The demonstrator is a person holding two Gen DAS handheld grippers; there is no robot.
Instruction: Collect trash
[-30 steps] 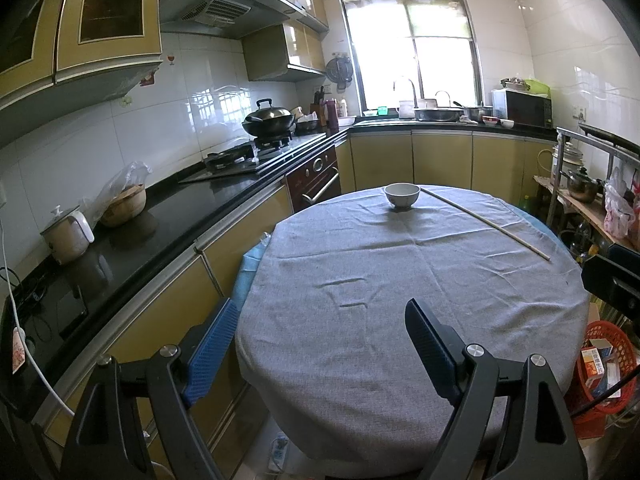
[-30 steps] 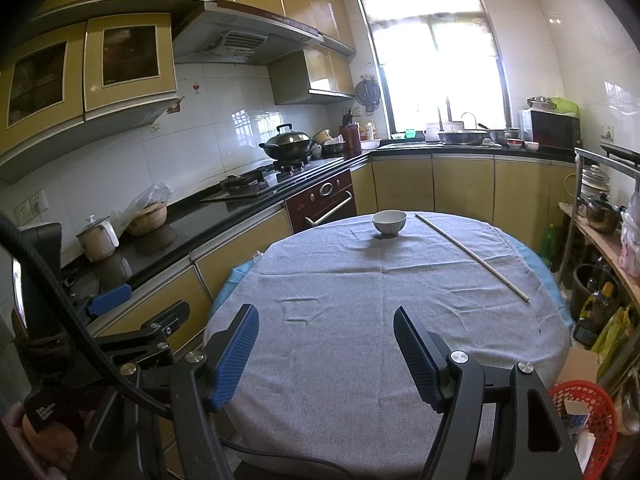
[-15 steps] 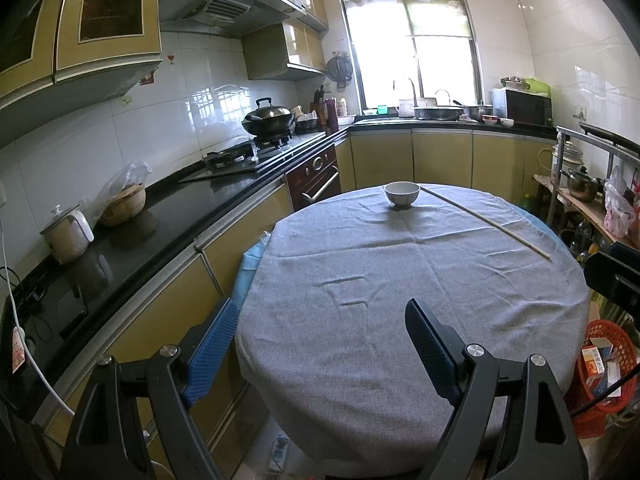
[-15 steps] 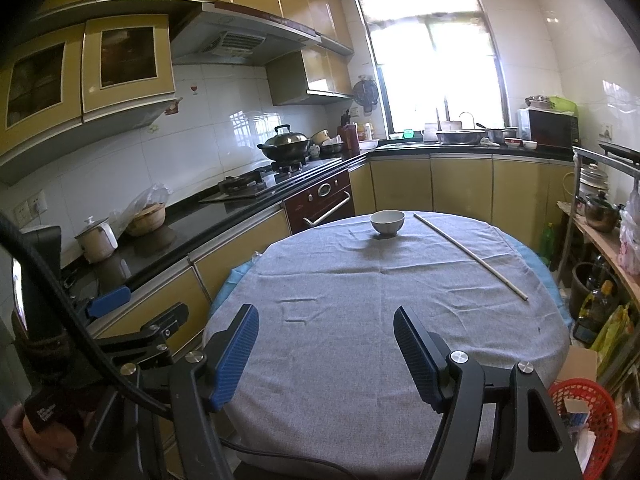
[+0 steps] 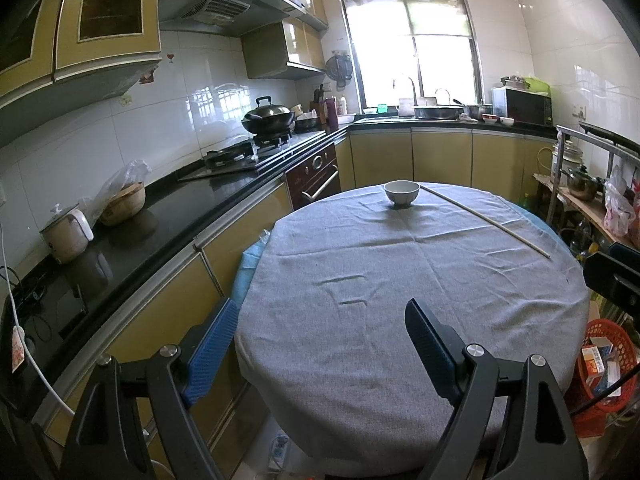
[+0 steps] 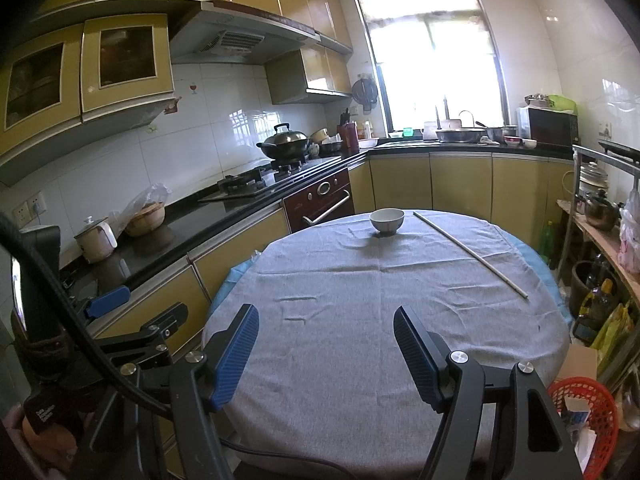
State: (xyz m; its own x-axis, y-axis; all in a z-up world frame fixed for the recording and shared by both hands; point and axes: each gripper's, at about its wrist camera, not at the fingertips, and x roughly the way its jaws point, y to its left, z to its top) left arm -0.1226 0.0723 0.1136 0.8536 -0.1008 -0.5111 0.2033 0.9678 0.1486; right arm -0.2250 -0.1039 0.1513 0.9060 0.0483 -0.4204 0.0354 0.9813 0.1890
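A round table under a grey cloth (image 5: 400, 280) (image 6: 380, 300) fills both views. At its far side stands a white bowl (image 5: 401, 193) (image 6: 386, 220), and a long thin wooden stick (image 5: 484, 220) (image 6: 468, 252) lies diagonally to the bowl's right. My left gripper (image 5: 320, 320) is open over the table's near left edge, nothing between its fingers. My right gripper (image 6: 326, 326) hovers open above the near side of the cloth, also holding nothing. A red mesh basket (image 5: 604, 352) (image 6: 584, 412) with cartons in it sits on the floor at the table's right.
A black counter (image 5: 160, 232) runs along the left with a kettle (image 5: 66, 234), a bagged basket (image 5: 122, 200), and a stove carrying a wok (image 5: 268, 118). A metal rack (image 5: 584, 188) with pots and bags stands to the right. The left gripper's body (image 6: 100, 344) shows at the right wrist view's left.
Both views have shifted only slightly; the bowl and stick sit a touch lower in the right wrist view. Both grippers stay open.
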